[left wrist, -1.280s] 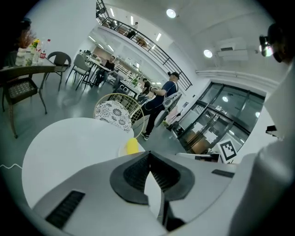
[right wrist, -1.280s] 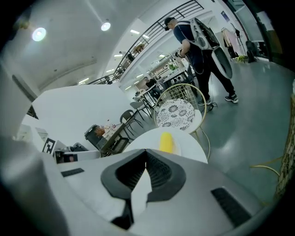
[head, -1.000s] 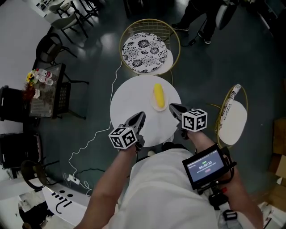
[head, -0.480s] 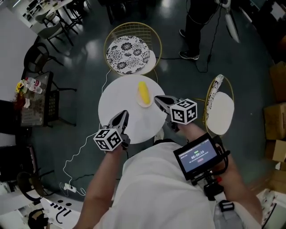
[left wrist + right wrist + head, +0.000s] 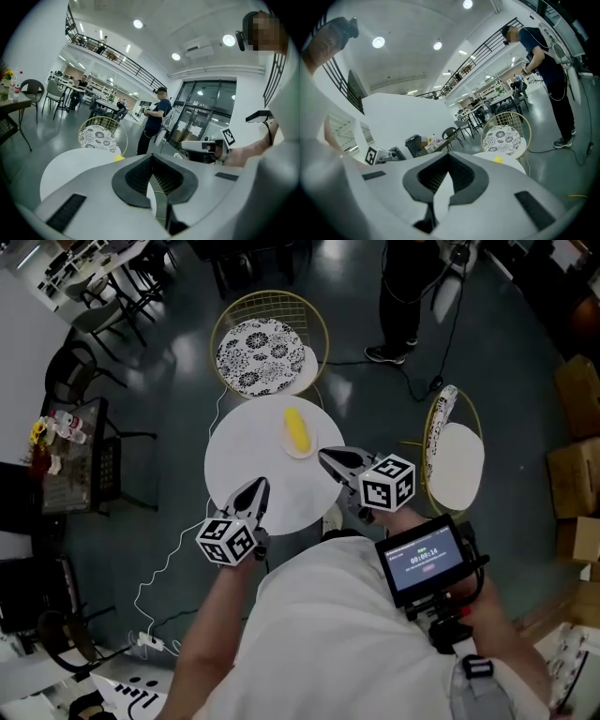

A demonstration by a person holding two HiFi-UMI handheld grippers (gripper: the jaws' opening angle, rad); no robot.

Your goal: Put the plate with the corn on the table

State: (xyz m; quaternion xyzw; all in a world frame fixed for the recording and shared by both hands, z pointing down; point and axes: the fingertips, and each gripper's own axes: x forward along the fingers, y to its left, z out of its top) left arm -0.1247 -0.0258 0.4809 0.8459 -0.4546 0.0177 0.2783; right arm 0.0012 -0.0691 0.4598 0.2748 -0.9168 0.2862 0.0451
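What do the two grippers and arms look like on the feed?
The left gripper and right gripper are grey and beak-shaped, with dark ribbed pads inside the jaws. Each carries a white cube with black square markers. A small screen with green digits rides by the right forearm. The shirt is white, short-sleeved.

The corn (image 5: 296, 428) is yellow, its plate (image 5: 312, 442) pale, the round desk (image 5: 244, 463) white. The chair cushion (image 5: 260, 356) bears a black-and-white floral pattern; its wire frame (image 5: 272, 292) is gold.

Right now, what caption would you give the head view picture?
Corn on its plate sits on the round table while the left gripper and right gripper hover nearby, both shut, empty.
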